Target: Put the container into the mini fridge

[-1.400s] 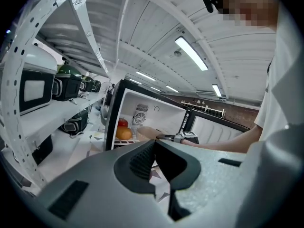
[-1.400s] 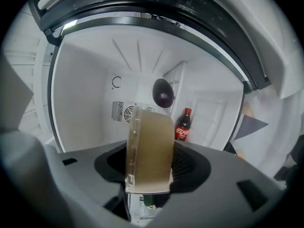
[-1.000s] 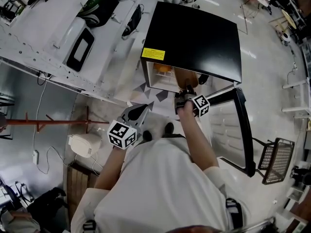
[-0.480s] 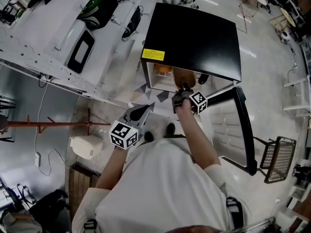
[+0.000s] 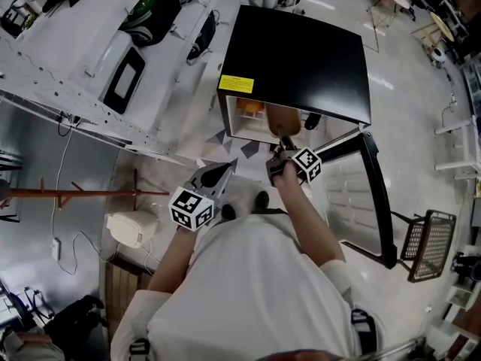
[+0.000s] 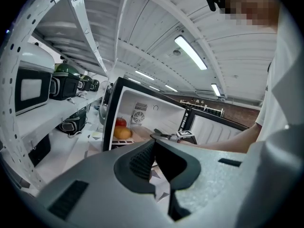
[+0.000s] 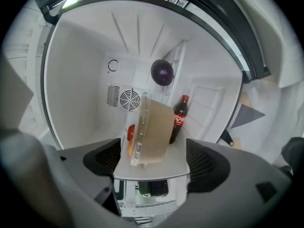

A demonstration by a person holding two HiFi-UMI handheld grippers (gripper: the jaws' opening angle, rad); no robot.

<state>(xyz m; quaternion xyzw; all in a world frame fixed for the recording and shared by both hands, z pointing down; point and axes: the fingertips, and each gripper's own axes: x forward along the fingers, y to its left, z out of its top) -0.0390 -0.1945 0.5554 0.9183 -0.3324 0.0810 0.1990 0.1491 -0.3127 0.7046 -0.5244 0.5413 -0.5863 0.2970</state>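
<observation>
The black-topped mini fridge (image 5: 301, 59) stands open. The brown container (image 7: 153, 132) with a clear lid stands on its edge on the white shelf (image 7: 156, 171), in the head view just inside the opening (image 5: 283, 118). My right gripper (image 7: 152, 158) is right in front of it. Its jaws have just been opening and now stand wide on either side of the container without touching it. My left gripper (image 5: 222, 170) hangs lower left of the fridge with its jaws together and nothing in them.
A cola bottle (image 7: 178, 118), a purple ball (image 7: 162, 72) and red and orange fruit (image 6: 122, 133) are inside the fridge. The fridge door (image 5: 372, 194) swings open to the right. A white bench (image 5: 90, 59) with bags runs along the left. A wire basket (image 5: 430, 245) sits on the floor at right.
The right gripper's jaws have spread apart and let go of the container, which now rests on the fridge shelf. The left gripper has not moved.
</observation>
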